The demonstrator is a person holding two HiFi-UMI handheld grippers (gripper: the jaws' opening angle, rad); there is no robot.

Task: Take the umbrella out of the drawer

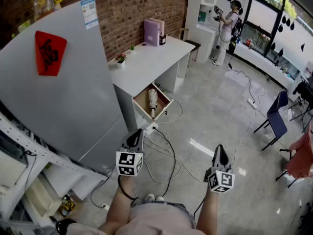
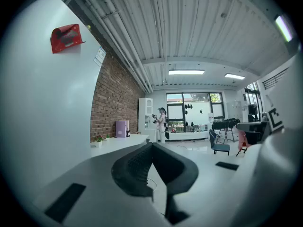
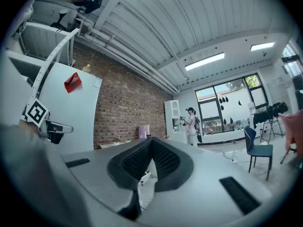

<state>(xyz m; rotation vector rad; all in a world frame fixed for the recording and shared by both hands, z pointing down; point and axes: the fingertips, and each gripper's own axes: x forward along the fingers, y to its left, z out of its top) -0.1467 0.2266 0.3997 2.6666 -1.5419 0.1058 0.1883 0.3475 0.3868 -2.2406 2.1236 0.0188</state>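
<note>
- Step in hand: the approach. I stand well back from the white tabletop (image 1: 146, 65), and neither hand-held gripper is anywhere near the drawer (image 1: 143, 98) yet.
- The drawer is already pulled out from under the tabletop's near end, so I judge that no opening is needed.
- The umbrella (image 1: 153, 102) lies folded inside the drawer, a pale bundle running lengthwise from back to front, with bare wood on either side of it.
- My left hand-held gripper (image 1: 135, 138) is pressed together, tips touching, with nothing between them. It points level towards the drawer.
- My right hand-held gripper (image 1: 220, 153) is likewise pressed together and empty, held level out to the right.
- Between me and the drawer, cables (image 1: 168, 153) loop across the floor, and a power strip (image 1: 149, 129) sits just below the drawer's front. I should step over or around these.
- A tall grey cabinet (image 1: 73, 97) stands close on my left, so the clear way in is from the right of it.
- Next move, as I judge it: walk up to the drawer, spread one hand-held gripper's jaws, tip it downward and bring it over the middle of the umbrella.
- The bundle looks soft and rounded, so a pinch across its width should hold better than one at an end.
- Nothing of the lift is done yet.
</note>
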